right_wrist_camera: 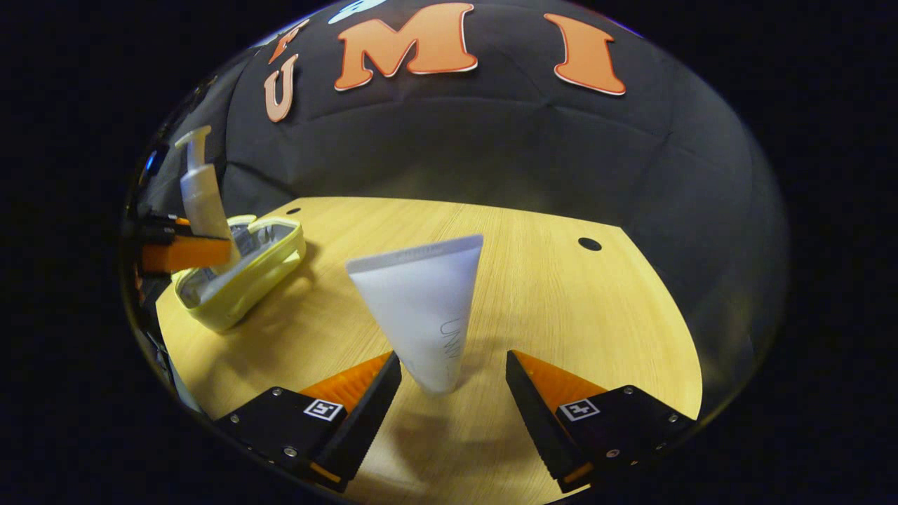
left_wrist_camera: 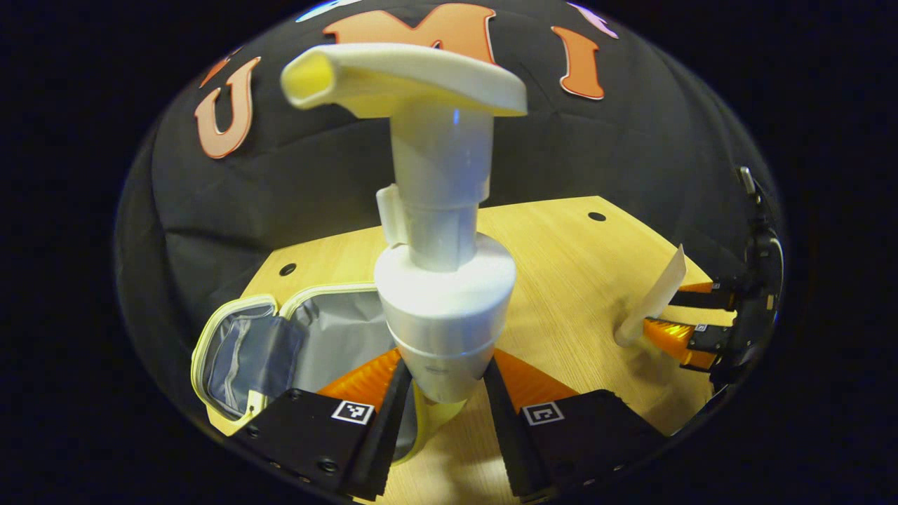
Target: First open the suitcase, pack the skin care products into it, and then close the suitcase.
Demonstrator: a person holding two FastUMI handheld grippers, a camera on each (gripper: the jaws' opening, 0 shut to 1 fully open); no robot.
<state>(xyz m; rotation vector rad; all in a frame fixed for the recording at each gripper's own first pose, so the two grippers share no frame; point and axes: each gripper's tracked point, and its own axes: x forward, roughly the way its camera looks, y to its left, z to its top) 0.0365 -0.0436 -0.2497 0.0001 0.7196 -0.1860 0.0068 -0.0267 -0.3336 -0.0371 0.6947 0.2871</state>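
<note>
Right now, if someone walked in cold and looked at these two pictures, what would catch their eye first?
First, the white pump bottle looming in the left gripper view, clamped at its base by the left gripper above the open yellow suitcase at the table's left end. Next, the white tube standing cap-down mid-table in the right gripper view, between the open fingers of the right gripper, which straddle it without touching.

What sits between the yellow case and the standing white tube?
Nothing: in the right gripper view, bare wooden table separates the open case from the tube.
</note>
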